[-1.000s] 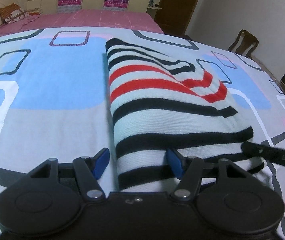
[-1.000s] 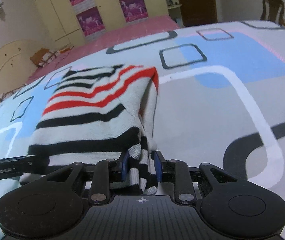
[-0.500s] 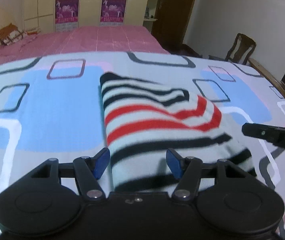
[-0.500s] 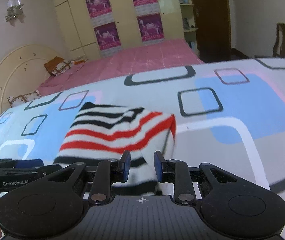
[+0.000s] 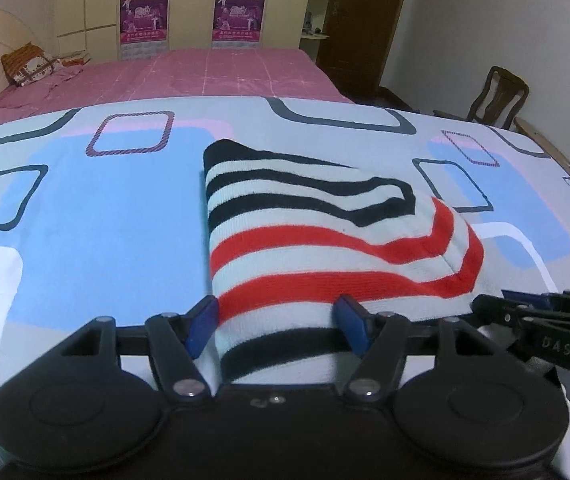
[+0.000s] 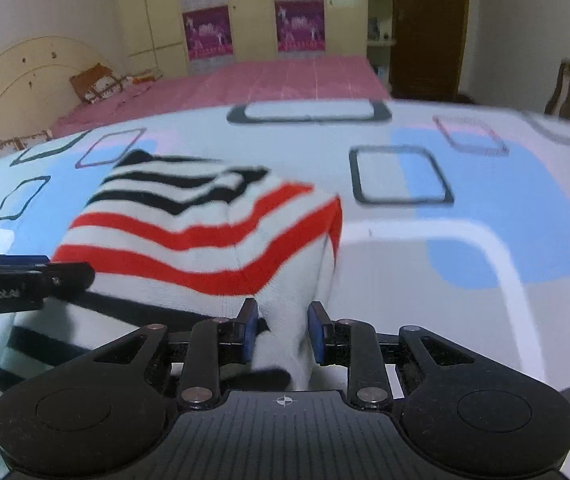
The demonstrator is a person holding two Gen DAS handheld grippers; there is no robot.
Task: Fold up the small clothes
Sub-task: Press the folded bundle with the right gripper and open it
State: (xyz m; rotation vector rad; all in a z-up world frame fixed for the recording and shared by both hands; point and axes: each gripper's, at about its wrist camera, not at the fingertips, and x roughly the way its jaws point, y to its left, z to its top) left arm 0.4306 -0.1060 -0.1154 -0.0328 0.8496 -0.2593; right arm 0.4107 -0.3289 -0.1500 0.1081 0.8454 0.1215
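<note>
Big bed [image 5: 85,208] with a patterned sheet serves as the folding surface; flat and roomy, so the garment can lie spread out. A second bed with a pink cover [image 5: 213,72] sits far behind, a wooden chair [image 5: 501,96] far right, neither in play.

The striped sweater [image 5: 309,240], black, white and red bands, lies mid-sheet, its far part resting flat while the near edge is lifted toward both tools, probably so that edge can be carried over for a fold.

Right gripper [image 6: 279,330] is clenched on a bunched bit of the sweater's near right edge, cloth pinched between the blue pads; likely the hold that carries the fold.

Left gripper [image 5: 277,330] straddles the near left edge, cloth lying between its jaws, which are opening; the pads [image 5: 201,324] stand clear of the fabric, so nothing is gripped there. Reads as letting go or resetting that corner.

Fold looks partway done; the edges are not yet squared.
</note>
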